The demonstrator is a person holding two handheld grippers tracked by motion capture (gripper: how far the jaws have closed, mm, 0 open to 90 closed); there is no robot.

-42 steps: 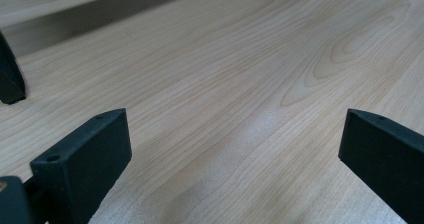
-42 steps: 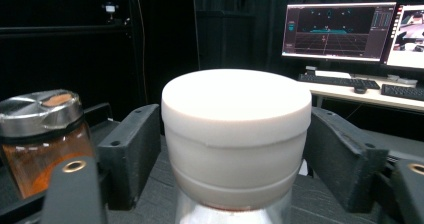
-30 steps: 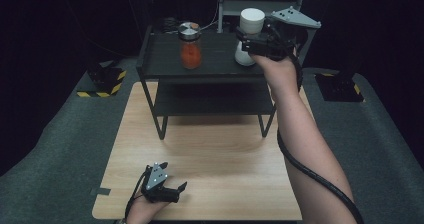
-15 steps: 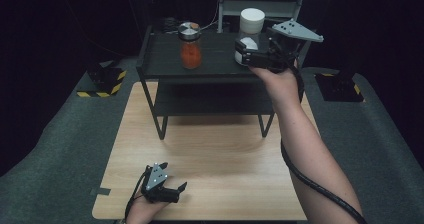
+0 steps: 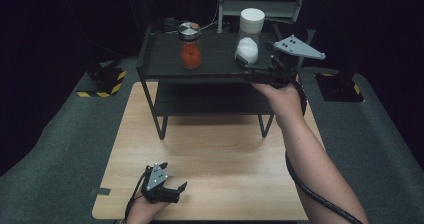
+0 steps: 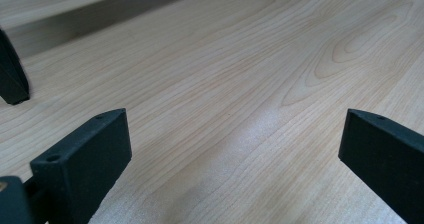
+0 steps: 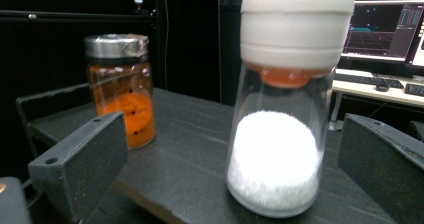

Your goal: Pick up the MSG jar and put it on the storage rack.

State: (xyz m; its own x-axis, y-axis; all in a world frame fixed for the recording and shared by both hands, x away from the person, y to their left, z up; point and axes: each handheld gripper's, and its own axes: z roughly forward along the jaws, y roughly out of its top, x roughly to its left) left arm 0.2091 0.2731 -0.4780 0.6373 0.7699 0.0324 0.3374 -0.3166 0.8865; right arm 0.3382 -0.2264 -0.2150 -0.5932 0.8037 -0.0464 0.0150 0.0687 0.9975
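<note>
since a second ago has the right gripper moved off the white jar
Yes. The right gripper has backed away from the white-lidded jar, toward the shelf's front edge and lower; its jaws have just been opening and hold nothing.

My light wooden counter carries a black two-level shelf at its far end, its legs planted on the wood. On the shelf's top board stand two jars, well apart: a white-capped jar of white powder and a metal-lidded jar of orange powder, both upright.

Right claw off white-capped jar
</note>
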